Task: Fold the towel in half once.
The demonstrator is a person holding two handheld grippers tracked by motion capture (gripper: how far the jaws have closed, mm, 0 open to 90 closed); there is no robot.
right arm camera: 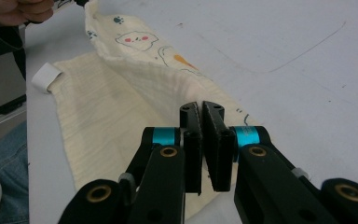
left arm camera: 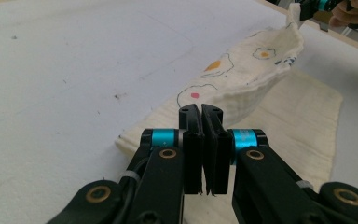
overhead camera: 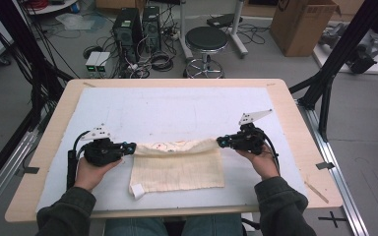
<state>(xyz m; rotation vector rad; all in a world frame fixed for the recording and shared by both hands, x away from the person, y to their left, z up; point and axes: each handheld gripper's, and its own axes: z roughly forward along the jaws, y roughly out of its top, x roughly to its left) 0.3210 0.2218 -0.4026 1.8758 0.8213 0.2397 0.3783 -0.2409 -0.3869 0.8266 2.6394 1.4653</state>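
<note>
High view: a cream cloth lies on the white mat toward the near edge of the table, about midway between its left and right edges. The person has the left tongs clamped on one end of the cloth's far edge and the right tongs clamped on the other end, so that edge is lifted and strung between them while the rest lies flat below. A small white loop tag sticks out at the cloth's near left corner.

Left gripper view: the left tongs are pinched nearly together on a corner of the cloth, whose printed side with orange and pink shapes curls over the plain layer beneath.

Right gripper view: the right tongs are likewise squeezed tight on their corner of the cloth; a little cartoon face shows on the raised flap.

To my eye this is a fold about halfway through: both far corners are gripped and raised, and what is left is to carry that edge over to the near edge, lay it down square and let go.
</note>
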